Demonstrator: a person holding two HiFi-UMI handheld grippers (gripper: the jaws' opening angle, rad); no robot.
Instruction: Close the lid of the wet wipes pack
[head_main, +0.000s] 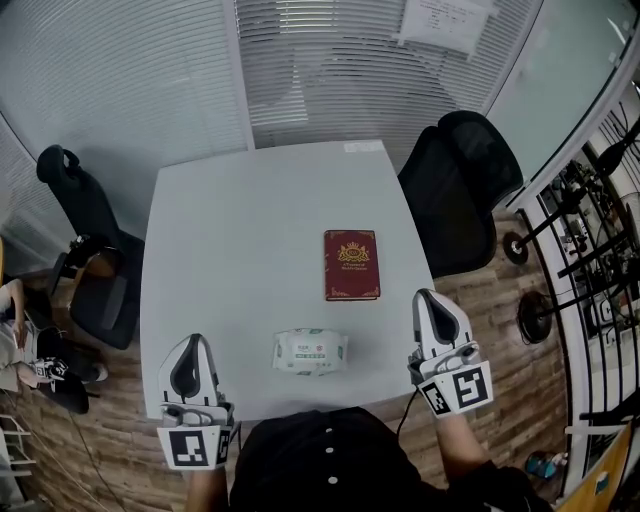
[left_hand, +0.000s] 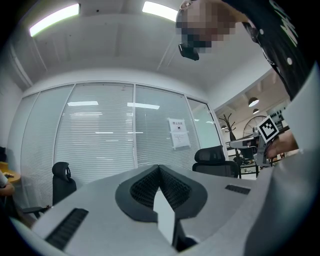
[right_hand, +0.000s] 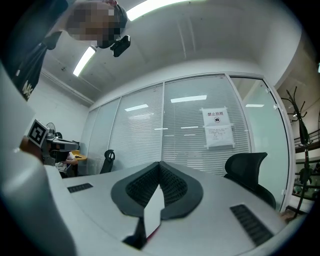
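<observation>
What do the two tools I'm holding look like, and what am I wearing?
The left tool and right tool match: pale grey tapered shells with dark teardrop insets and ribbed black pads, each carrying a white cube with black square markers. You wear a black top with small white buttons.

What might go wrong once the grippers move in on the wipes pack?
The wet wipes pack lies loose near the table's near edge. A one-sided push from the shut left gripper or right gripper may slide it, perhaps off. The red book just beyond could get bumped.
</observation>
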